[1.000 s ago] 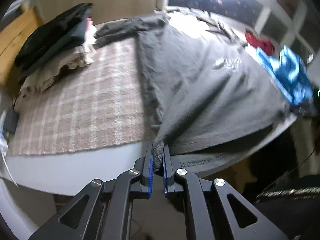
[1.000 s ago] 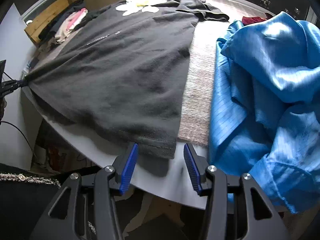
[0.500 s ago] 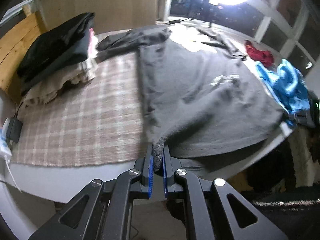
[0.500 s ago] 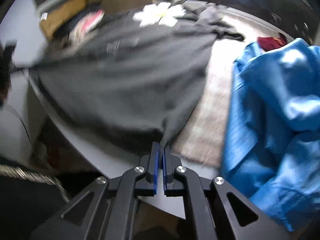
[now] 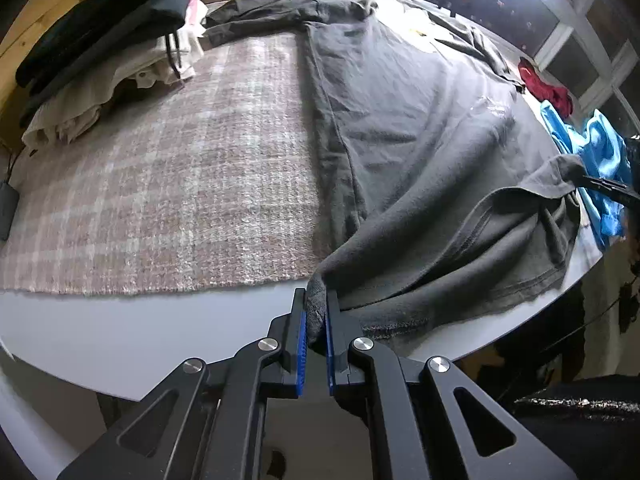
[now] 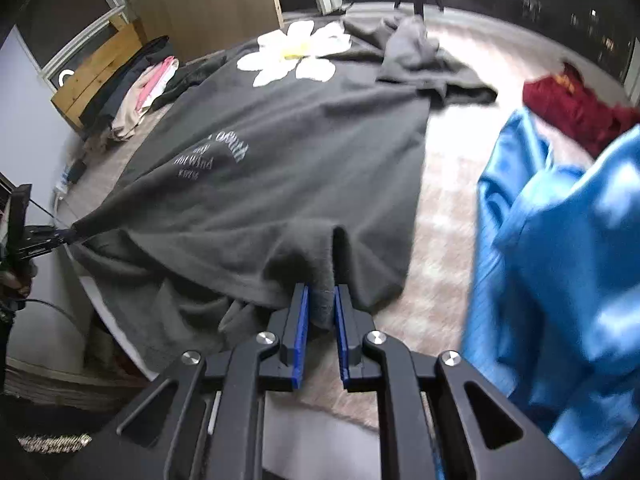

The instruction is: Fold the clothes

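Note:
A dark grey T-shirt (image 5: 420, 128) with white lettering and a white flower print (image 6: 296, 52) lies spread on the table. My left gripper (image 5: 316, 312) is shut on one hem corner at the table's near edge. My right gripper (image 6: 320, 304) is shut on the other hem corner (image 6: 324, 256) and holds it lifted over the shirt, so the hem bunches up. The left gripper shows at the left edge of the right wrist view (image 6: 44, 236), pulling the cloth taut. The right gripper's tip shows at the right of the left wrist view (image 5: 608, 188).
A plaid beige cloth (image 5: 160, 184) covers the white round table (image 5: 120, 332). A stack of folded clothes (image 5: 100, 60) sits at the back left. A blue satin garment (image 6: 560, 248) and a red garment (image 6: 576, 108) lie at the right.
My right gripper closed on the hem corner and lifted it forward over the shirt. My left gripper stayed shut on its corner and moved in towards the table.

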A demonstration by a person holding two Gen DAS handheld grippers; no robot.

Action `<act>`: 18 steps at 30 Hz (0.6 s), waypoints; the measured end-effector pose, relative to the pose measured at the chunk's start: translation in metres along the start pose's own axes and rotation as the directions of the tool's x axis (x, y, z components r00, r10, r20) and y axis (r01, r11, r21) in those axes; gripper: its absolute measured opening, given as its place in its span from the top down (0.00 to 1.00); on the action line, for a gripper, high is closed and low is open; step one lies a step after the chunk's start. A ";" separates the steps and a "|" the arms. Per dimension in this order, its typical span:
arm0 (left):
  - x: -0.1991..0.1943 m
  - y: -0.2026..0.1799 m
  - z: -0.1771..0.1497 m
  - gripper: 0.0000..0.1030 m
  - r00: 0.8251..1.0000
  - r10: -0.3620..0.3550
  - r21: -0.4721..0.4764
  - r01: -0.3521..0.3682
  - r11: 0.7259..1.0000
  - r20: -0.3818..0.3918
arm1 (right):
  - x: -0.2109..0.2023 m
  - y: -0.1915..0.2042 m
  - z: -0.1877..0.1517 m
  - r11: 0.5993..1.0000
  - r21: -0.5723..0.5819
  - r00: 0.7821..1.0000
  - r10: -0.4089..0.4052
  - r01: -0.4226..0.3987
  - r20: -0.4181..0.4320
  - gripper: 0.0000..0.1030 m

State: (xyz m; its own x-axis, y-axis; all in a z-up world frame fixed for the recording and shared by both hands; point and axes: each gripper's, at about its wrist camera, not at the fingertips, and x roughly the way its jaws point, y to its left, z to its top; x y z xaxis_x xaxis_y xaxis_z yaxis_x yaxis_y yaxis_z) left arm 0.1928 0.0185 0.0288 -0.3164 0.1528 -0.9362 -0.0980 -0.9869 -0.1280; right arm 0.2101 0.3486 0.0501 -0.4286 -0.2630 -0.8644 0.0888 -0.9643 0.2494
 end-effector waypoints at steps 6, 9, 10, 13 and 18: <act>0.000 0.003 0.002 0.93 1.000 -0.011 0.007 0.012 1.000 -0.016 | -0.007 0.004 -0.021 0.999 -0.025 0.998 -0.034 0.035 0.043 0.60; 0.002 0.002 0.004 0.93 1.000 -0.008 0.020 0.009 1.000 -0.027 | 0.005 0.007 -0.018 0.994 -0.067 0.996 -0.082 0.084 0.033 0.60; 0.003 0.002 0.005 0.93 1.000 -0.008 0.022 0.009 1.000 -0.031 | 0.010 0.008 -0.016 0.992 -0.087 0.995 -0.094 0.096 0.028 0.60; 0.002 0.002 0.007 0.93 0.999 -0.012 0.023 0.013 1.000 -0.035 | 0.019 0.009 -0.011 0.984 -0.141 0.993 -0.109 0.113 0.035 0.60; -0.004 -0.002 0.009 0.94 1.000 -0.015 0.030 0.016 0.999 -0.018 | 0.010 0.018 0.000 0.976 -0.182 0.990 -0.101 0.119 0.103 0.93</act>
State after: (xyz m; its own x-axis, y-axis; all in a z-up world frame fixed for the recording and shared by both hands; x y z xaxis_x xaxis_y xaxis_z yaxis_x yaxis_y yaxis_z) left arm 0.1861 0.0198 0.0360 -0.2980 0.1667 -0.9399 -0.1311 -0.9824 -0.1327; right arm 0.2073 0.3290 0.0456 -0.5254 -0.1595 -0.8358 0.1996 -0.9780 0.0611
